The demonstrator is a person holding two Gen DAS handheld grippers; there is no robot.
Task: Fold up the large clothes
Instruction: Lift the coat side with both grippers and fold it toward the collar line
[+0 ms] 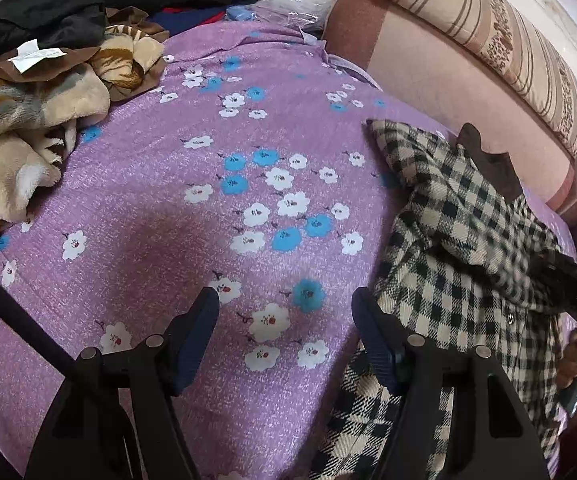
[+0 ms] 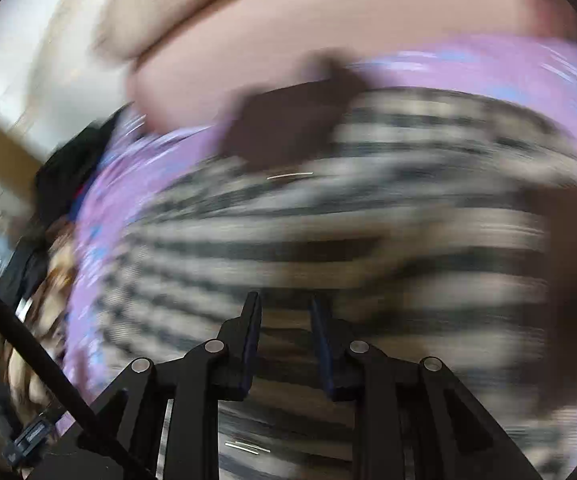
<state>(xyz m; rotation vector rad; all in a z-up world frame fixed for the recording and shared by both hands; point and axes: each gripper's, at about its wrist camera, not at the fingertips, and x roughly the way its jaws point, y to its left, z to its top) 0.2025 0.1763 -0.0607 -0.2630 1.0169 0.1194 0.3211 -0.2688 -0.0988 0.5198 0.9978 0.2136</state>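
progress: early, checked coat (image 1: 448,248) lies rumpled on bed's (image 1: 148,208) right side, unfolded | left gripper (image 1: 284,336) fingers spread, empty | right gripper (image 2: 284,344) fingers narrowed over coat; blur, grasp unclear

You are working in a home bedroom: a bed under a purple flowered sheet (image 1: 168,208), a striped bolster (image 1: 500,40) along its pink padded side (image 1: 448,92), and fleece blankets (image 1: 40,120) heaped with dark clothes (image 1: 88,4).
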